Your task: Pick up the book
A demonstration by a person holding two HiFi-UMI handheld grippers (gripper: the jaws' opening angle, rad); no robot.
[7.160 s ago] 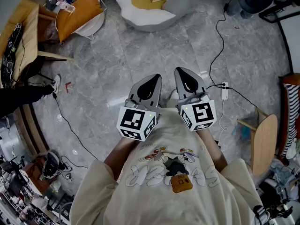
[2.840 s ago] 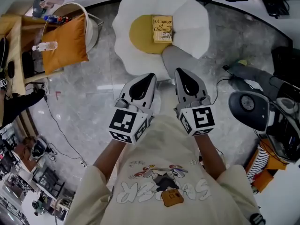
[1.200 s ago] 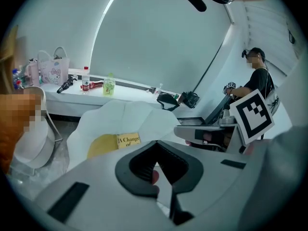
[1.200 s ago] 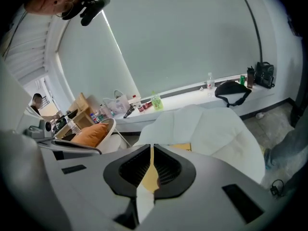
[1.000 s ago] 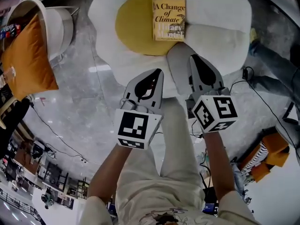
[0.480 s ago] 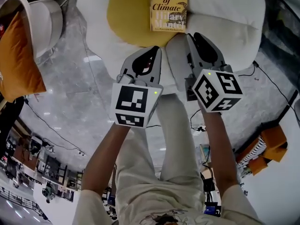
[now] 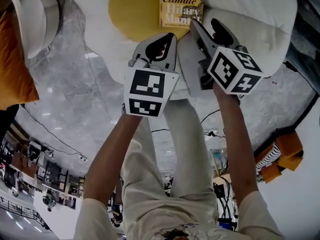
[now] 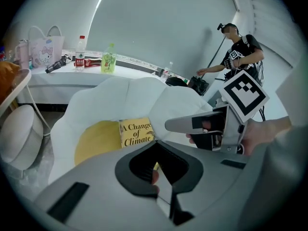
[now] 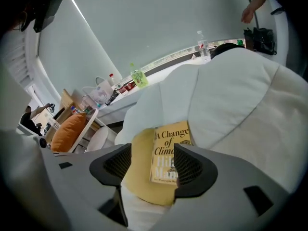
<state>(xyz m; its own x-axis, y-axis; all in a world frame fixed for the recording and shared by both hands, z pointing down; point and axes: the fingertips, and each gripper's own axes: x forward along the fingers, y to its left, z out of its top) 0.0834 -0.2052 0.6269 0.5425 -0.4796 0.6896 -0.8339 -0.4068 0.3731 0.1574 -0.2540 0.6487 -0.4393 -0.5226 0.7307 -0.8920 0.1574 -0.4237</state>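
The book (image 7: 181,5) lies flat and cover up on the white cushion (image 7: 250,4). It sits at the right edge of the cushion's yellow patch (image 7: 132,9), far from the person and just ahead of both grippers.

The right gripper (image 7: 202,26) points down toward the book's near edge. Its jaws are opening, and in the right gripper view the book (image 9: 169,153) shows in the gap between them, but the pads do not press on it.

The left gripper (image 7: 169,38) hangs beside it on the left, over the cushion's near rim. Its jaws are clenched together with nothing between them.

An orange pillow (image 7: 12,59) leans on a white chair (image 7: 42,14) at the far left, on the grey floor (image 7: 75,94). In the left gripper view a green bottle (image 8: 109,59) stands on a far counter (image 8: 120,69), and a person (image 8: 240,52) stands at the far right.
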